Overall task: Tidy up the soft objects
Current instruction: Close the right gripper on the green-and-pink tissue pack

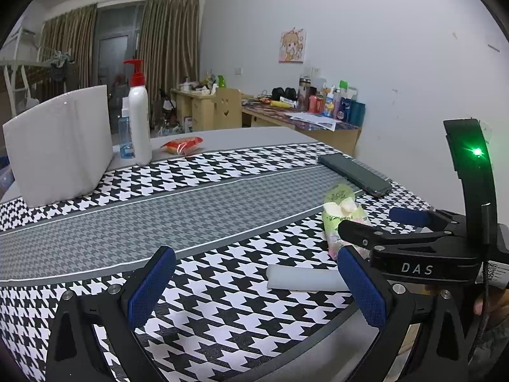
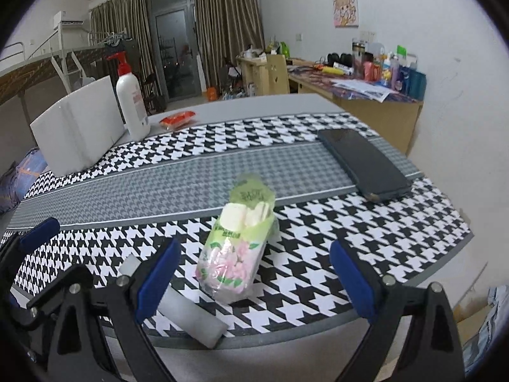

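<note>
Houndstooth table (image 2: 318,222): one tissue pack (image 2: 235,251), two foam blocks (image 2: 79,127).

Houndstooth black-white cloth (image 2: 350,222), green tissue pack (image 2: 235,254)

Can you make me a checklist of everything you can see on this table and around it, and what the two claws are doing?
Surface: table covered by a black-and-white houndstooth cloth with a grey band.
Job's things: tissue pack, green and flowery, opened at the top; flat white foam strip near the front edge; big white foam block standing at the back left.
Clutter: dark phone; white pump bottle; small blue spray bottle; red snack packet.
Grippers: left claw open, holding nothing; right claw open, either side of the tissue pack, not touching.
Cables: nothing seen.
Surroundings: curtains, crowded desk, cartoon picture on wall.
</note>
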Tool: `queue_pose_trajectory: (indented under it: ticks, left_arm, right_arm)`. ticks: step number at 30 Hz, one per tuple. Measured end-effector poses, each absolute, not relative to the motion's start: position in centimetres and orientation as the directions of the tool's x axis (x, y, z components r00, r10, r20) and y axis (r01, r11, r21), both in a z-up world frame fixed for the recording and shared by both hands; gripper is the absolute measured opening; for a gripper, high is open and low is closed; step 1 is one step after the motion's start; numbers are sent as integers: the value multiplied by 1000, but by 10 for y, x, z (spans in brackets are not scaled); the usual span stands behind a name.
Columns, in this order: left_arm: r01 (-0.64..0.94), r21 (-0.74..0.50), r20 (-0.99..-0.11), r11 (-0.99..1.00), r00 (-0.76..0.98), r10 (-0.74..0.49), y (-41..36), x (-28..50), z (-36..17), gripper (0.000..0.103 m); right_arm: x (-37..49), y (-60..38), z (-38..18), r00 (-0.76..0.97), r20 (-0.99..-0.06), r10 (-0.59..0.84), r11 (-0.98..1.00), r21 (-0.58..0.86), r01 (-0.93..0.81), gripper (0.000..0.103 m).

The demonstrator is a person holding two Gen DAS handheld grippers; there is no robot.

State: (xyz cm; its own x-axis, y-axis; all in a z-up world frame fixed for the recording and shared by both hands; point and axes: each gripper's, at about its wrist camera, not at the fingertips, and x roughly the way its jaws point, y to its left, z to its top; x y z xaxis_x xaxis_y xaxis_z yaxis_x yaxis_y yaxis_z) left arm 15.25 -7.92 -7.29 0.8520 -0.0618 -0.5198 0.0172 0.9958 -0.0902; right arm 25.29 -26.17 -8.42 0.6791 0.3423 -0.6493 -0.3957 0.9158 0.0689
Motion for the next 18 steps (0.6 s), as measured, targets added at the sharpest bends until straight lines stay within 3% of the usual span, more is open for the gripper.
queue_pose_trajectory:
  ticks: [8, 15, 18]
  left_arm:
    - [25, -83, -545, 996, 836, -67, -83, 159, -75, 102]
    - [23, -72, -566, 997, 822, -60, -86, 165, -79, 102]
    - [30, -72, -576, 997, 815, -66, -90, 168, -80, 102]
  right_arm:
    - [262, -260, -94, 648, -679, 346, 913, 86, -398, 93]
    - [270, -256, -103, 607, -704, 369, 899, 105, -425, 70]
    - [269, -255, -102, 595, -701, 393, 885, 112, -452, 51]
